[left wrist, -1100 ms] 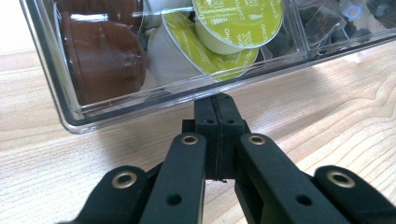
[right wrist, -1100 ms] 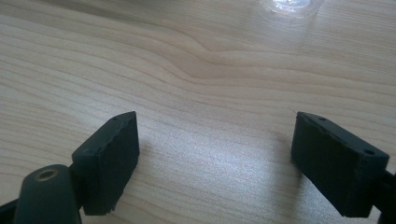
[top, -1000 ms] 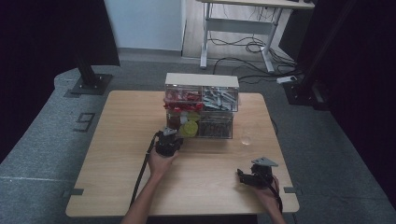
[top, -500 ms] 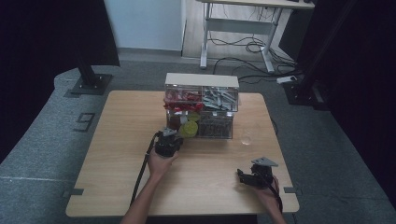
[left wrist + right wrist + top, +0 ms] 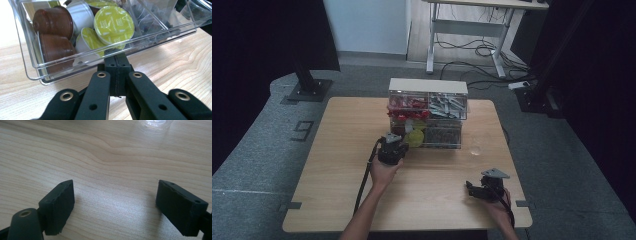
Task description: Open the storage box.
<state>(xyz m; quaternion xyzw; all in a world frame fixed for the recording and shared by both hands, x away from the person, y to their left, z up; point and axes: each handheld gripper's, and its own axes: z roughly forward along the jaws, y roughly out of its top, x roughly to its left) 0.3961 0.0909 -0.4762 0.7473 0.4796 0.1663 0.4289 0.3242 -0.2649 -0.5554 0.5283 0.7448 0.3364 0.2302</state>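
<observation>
- Drawer [image 5: 32, 67] of clear plastic is what the left gripper [image 5: 117, 53] has hold of: the jaws are pressed together on the small tab at the middle of its front edge, pinching it, which I judge is the natural place to pull or push it from.
- It sits partly pulled out from the lower left of the clear organizer [image 5: 428, 86], which stands toward the far side of the table [image 5: 337, 200].
- Its front wall faces the person, and its long axis runs from that wall back into the organizer, along the line of the gripper's pull; it lies level, just above the wood.
- Inside are coffee capsules, brown ones [image 5: 53, 21] on one side and yellow-green-lidded ones [image 5: 113, 23] beside them, loosely heaped; the drawer's walls keep them from rolling out.
- Farther off, the right gripper [image 5: 115, 202] rests low over bare wood near the table's near right corner, jaws spread wide with nothing between them, well apart from the organizer; it looks idle, left free for whatever comes out of the drawer.
</observation>
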